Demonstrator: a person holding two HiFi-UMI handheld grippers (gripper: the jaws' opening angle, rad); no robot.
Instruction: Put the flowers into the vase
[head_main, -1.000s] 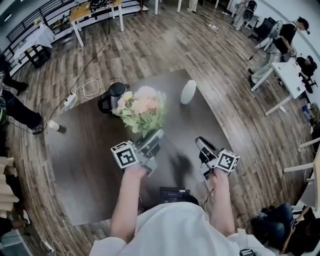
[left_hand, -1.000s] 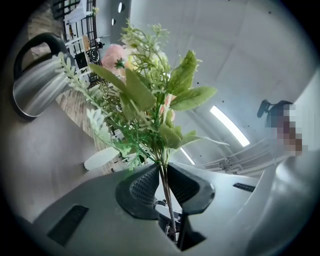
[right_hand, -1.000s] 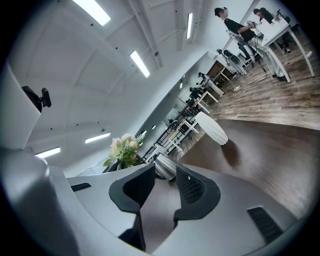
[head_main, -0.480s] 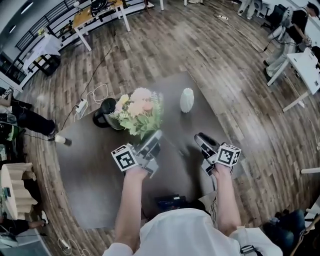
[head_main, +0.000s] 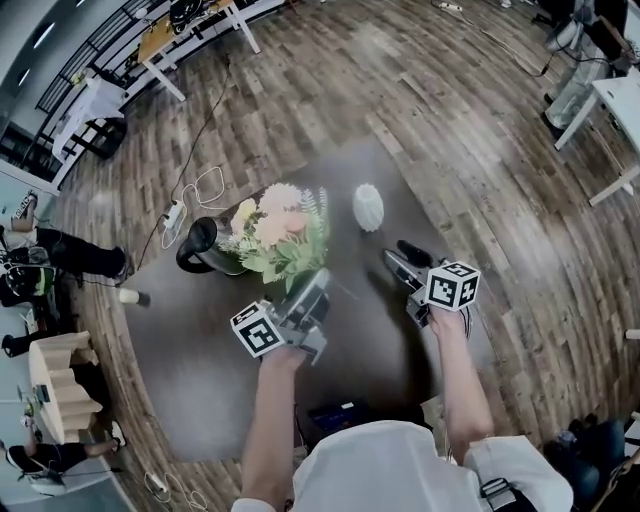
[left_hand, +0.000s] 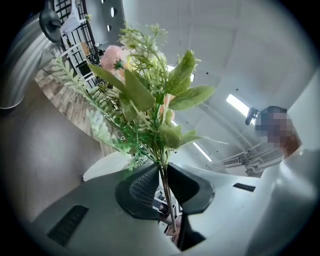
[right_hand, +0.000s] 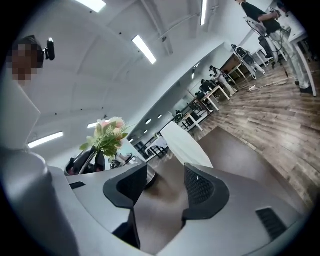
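Observation:
My left gripper (head_main: 314, 290) is shut on the thin green stems of a bouquet of pink and yellow flowers (head_main: 276, 232), held upright above the dark table (head_main: 200, 340). In the left gripper view the stems (left_hand: 165, 187) are pinched between the pads and the blooms (left_hand: 142, 95) fill the middle. A white ribbed vase (head_main: 368, 207) stands on the table's far side. My right gripper (head_main: 402, 257) is just short of the vase, its jaws opening with nothing between them. In the right gripper view the vase (right_hand: 183, 145) lies beyond the jaws of that gripper (right_hand: 165, 187).
A dark kettle (head_main: 204, 246) stands on the table left of the bouquet. A cable and power strip (head_main: 172, 212) lie on the wooden floor beyond. A dark device (head_main: 335, 413) sits at the table's near edge. Desks and people are far off around the room.
Both grippers have moved forward over the table, the right one closing in on the vase with its jaws spreading wider. The left gripper still carries the bouquet.

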